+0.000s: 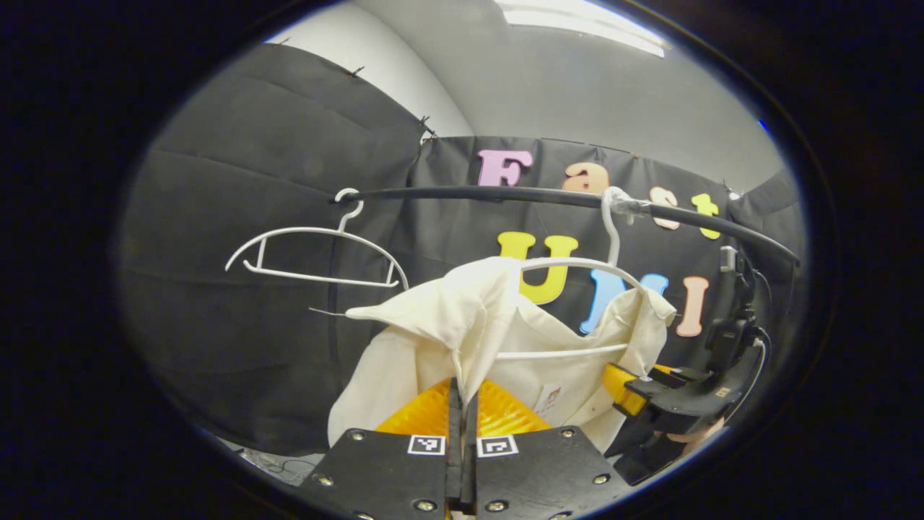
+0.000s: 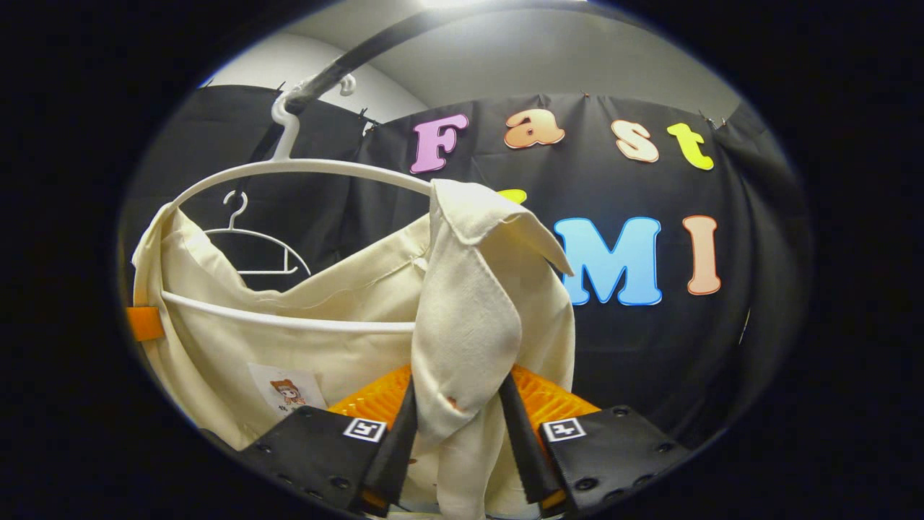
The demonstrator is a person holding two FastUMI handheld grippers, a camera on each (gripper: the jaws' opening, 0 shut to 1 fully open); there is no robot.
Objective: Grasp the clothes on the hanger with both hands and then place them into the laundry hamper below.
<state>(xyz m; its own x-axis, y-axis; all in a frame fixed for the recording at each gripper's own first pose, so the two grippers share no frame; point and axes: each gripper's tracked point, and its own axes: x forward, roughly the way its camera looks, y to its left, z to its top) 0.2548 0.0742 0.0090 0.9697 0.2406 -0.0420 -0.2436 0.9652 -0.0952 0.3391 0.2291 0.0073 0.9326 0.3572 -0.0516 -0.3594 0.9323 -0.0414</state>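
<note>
Your left gripper [image 1: 462, 404] is closed on a fold of the cream shirt [image 1: 505, 347]; in the left gripper view its two fingers stand almost together with the cloth pinched between them. The shirt hangs on the white hanger [image 1: 577, 263], which hooks over the black rail [image 1: 505, 193] near the rail's right end. An empty hanger [image 1: 317, 253] sits near the rail's left end.

Your right gripper [image 2: 462, 426] has a thick fold of the shirt [image 2: 469, 318] between its fingers, but in the right gripper view the jaws stand apart, and I cannot tell if both press on the cloth. In the left gripper view this gripper [image 1: 635, 397] is at the shirt's right shoulder.

What could go wrong, in my judgement: the shirt is not yet off the hanger [image 2: 303, 167], whose bar runs inside the collar. If you pull straight down, the collar may catch on the hanger's ends, and the cloth can slip out of the looser right hold. The hanger may also swing or jump off the rail [image 2: 361, 54].

About the pose: both grippers point upward toward the rail, at the two shoulders of the shirt. The hamper is somewhere below, so I cannot say how far you must lower the shirt.
</note>
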